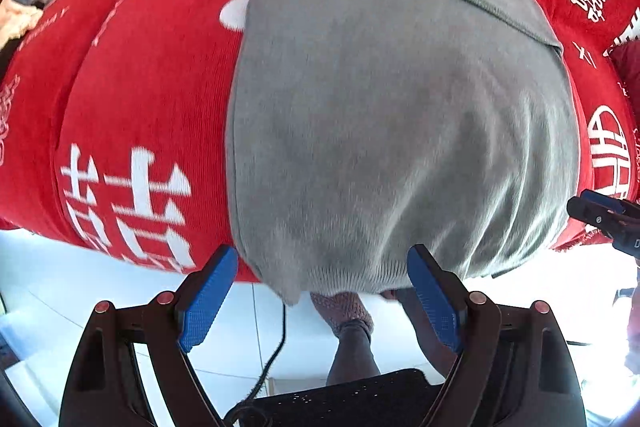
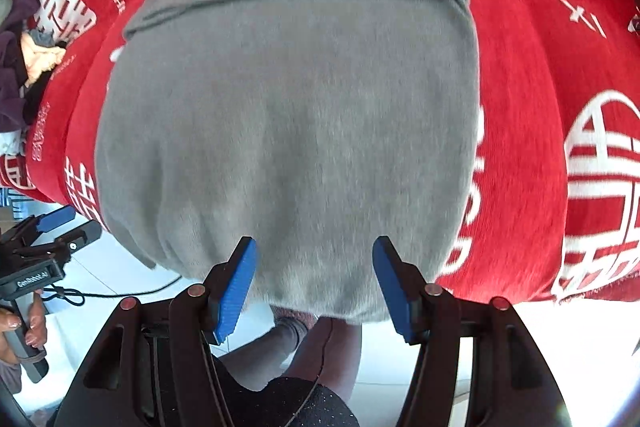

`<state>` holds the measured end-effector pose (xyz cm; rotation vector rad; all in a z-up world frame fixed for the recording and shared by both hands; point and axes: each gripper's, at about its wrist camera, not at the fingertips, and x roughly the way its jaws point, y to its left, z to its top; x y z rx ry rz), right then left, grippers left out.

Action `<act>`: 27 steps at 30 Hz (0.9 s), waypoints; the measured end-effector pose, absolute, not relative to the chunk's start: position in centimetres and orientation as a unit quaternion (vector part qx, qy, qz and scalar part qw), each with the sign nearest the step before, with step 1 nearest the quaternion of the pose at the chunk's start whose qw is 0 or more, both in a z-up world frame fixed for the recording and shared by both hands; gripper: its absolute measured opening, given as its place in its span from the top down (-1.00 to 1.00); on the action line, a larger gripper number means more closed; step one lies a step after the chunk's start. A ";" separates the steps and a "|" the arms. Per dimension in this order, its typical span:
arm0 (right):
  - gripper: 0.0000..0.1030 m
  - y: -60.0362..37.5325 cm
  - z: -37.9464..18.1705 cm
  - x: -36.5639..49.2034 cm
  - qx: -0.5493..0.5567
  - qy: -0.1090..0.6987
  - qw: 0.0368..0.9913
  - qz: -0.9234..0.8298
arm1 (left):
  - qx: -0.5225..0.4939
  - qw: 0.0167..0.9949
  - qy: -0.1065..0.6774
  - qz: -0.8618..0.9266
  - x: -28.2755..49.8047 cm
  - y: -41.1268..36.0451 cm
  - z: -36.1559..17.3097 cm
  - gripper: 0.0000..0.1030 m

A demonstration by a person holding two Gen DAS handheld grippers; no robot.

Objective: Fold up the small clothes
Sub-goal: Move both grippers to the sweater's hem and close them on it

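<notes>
1. Grey sweater (image 1: 400, 115): soft, fuzzy knit, folded into a broad rounded rectangle with a ribbed hem along its near edge. It lies flat on the red cloth, directly ahead of both grippers. A folded-over band crosses its far end, and the neckline shows at the far edge in the right wrist view.

2. Red cloth (image 1: 140, 87): plush, finely ribbed cover printed with white characters and round emblems. It spreads under the sweater and past it on both sides of each gripper; a frayed edge shows at its near right.

3. Left gripper (image 1: 324, 301): black frame, two blue pads with a dimpled texture. The jaws stand wide apart with nothing between them, over the sweater's near hem.

4. Right gripper (image 2: 314, 285): same build, blue ridged pads. The jaws stand apart, clamping nothing, the sweater's near hem just beyond the tips.

5. Hand (image 2: 24, 323): wrapped round the left gripper's grey handle, seen far left of the right gripper.

6. Pile of clothes (image 2: 28, 59): crumpled purple, cream and dark fabrics, far left of the right gripper on the cloth's edge.

7. Black cable (image 1: 276, 347): thin, trailing over the pale floor below the left gripper.
</notes>
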<state>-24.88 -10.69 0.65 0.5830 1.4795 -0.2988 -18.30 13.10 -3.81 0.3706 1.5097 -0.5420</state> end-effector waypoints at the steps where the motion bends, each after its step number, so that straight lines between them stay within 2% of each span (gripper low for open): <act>1: -0.24 -10.4 0.5 -25.2 0.257 0.666 0.688 -0.133 | 0.162 0.679 0.673 -0.243 -18.4 13.3 -3.9 -0.69; 6: -0.24 -10.3 -0.6 -26.9 0.257 0.669 0.691 -0.095 | 0.139 0.676 0.679 -0.251 -19.6 14.4 -5.5 -0.69; 16: -0.24 -14.1 -7.0 -34.6 0.378 0.650 0.659 -0.013 | 0.060 0.649 0.710 -0.266 -19.6 18.2 -10.0 -0.69; 19: -0.24 -13.8 -8.9 -35.6 0.359 0.665 0.654 -0.011 | 0.063 0.649 0.708 -0.269 -19.6 18.8 -10.8 -0.69; 27: -0.28 -13.0 -9.7 -34.8 0.388 0.638 0.664 0.041 | 0.080 0.639 0.700 -0.309 -19.6 16.4 -11.6 -0.69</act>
